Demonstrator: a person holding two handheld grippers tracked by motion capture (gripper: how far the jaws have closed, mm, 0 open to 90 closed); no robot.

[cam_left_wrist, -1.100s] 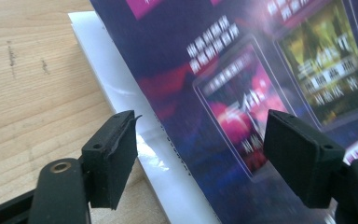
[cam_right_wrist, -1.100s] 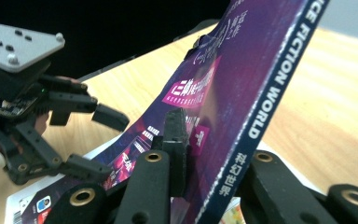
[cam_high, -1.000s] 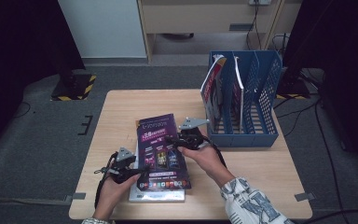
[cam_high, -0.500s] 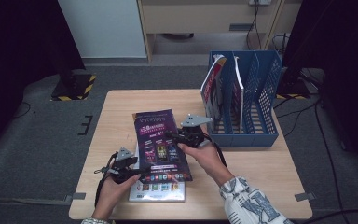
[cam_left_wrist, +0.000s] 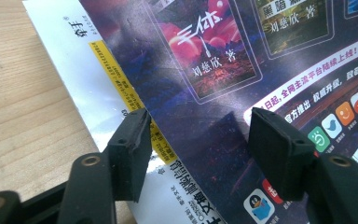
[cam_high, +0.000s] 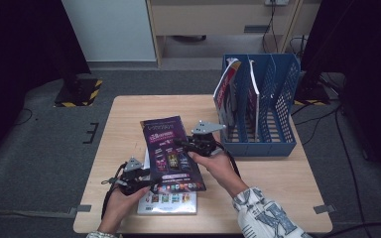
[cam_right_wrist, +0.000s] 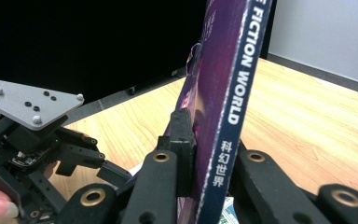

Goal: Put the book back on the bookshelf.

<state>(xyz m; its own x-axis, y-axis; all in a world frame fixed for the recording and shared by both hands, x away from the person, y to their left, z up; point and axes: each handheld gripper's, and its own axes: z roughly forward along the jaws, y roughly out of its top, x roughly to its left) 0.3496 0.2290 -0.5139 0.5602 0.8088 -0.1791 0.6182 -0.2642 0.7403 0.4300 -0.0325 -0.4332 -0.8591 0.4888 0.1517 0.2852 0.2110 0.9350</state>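
A purple magazine (cam_high: 166,144) is off the table and tilted, and my right gripper (cam_high: 181,145) is shut on its spine edge. In the right gripper view, the jaws (cam_right_wrist: 205,135) clamp the dark blue spine (cam_right_wrist: 235,70). My left gripper (cam_high: 146,179) sits at the magazine's lower left corner. Its jaws have just been closing. In the left gripper view they (cam_left_wrist: 198,126) stand apart in front of the purple cover (cam_left_wrist: 223,60), with no pad pressing on it. A second magazine (cam_high: 171,202) lies flat on the table underneath, and its white edge (cam_left_wrist: 74,60) is in sight.
A blue file rack (cam_high: 273,114) stands at the back right of the wooden table (cam_high: 129,114) and holds a few upright magazines (cam_high: 228,94). Bare wood lies to the left and behind the magazine. Dark floor surrounds the table.
The right gripper has raised the purple magazine off the lower one, uncovering the flat magazine's near edge. The left gripper stayed at the corner.
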